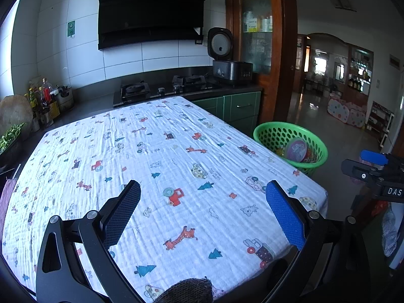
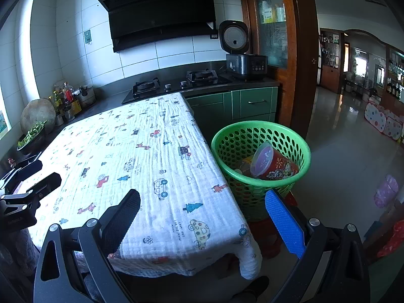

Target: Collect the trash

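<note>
Left wrist view: the left gripper (image 1: 203,210) is held low over the near half of a table draped in a white cloth (image 1: 156,166) printed with cars, giraffes and trees. Its jaws are spread wide, one black pad (image 1: 123,212) and one blue pad (image 1: 285,217) well apart, and nothing is held or touched between them. The right gripper (image 1: 373,169) is seen at the right edge of this view, out past the table's right side, its jaws too little shown here to be judged.

Right wrist view: the right gripper (image 2: 202,217) is poised above the table's near right corner, angled toward a green perforated basket (image 2: 290,139) that stands on the floor just beside the table's right edge. Its jaws are likewise spread wide and nothing is gripped. Inside the basket a red printed cup with a purple lid (image 2: 272,164) is seen lying tilted on its side, on top of other items that cannot be made out. The left gripper (image 2: 27,186) is caught at the left edge of this view, over the table's left side.

Behind the table a gas hob (image 2: 176,83), a black range hood (image 2: 161,10) and a rice cooker (image 2: 242,53) with its lid raised are lined along the tiled wall.
</note>
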### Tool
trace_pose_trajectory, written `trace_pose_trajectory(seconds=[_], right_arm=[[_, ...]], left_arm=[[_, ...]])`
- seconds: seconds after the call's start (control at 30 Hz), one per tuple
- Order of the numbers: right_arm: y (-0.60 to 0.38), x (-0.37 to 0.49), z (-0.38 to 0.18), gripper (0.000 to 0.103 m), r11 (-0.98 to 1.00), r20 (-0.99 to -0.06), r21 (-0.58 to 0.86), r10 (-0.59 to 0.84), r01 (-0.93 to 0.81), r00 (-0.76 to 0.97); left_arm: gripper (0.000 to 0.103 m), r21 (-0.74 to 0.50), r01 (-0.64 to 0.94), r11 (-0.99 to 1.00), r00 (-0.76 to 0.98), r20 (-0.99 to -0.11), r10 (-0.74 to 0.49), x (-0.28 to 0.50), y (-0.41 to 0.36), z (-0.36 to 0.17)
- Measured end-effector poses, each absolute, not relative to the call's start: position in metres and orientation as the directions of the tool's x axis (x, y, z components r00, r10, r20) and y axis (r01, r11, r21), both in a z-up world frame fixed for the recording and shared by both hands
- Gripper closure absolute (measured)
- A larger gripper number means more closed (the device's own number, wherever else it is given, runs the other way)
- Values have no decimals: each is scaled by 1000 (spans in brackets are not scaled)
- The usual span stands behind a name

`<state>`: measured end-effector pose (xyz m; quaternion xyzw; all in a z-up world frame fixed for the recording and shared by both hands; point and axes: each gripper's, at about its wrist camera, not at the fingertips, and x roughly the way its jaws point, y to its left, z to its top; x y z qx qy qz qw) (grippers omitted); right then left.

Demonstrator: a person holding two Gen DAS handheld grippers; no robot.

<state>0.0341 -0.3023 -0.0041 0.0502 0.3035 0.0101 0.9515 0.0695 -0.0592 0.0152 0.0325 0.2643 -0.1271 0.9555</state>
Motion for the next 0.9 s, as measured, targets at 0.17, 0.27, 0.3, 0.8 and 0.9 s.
trace_pose_trajectory(seconds=[0.17, 0.27, 0.3, 0.8, 0.9], right_arm=[[-302, 34, -4, 7, 995, -575, 104, 54, 7, 816], [-302, 34, -5, 7, 995, -574, 104, 54, 6, 817], [-302, 34, -5, 7, 995, -575, 104, 55, 7, 816], [-301, 33, -4, 7, 994, -575, 109, 61, 2, 816], [-302, 33, -5, 7, 994, -572, 110, 64, 0, 817]], left_arm=[[5, -4, 262, 965, 827, -514, -227, 70, -60, 15], [5, -5, 263, 965, 827, -513, -228, 69, -60, 14], [5, -5, 262, 965, 828, -513, -227, 69, -60, 14], [5, -7, 261, 965, 826, -516, -227, 69, -61, 13], [5, -6, 261, 965, 826, -516, -227, 69, -61, 13]])
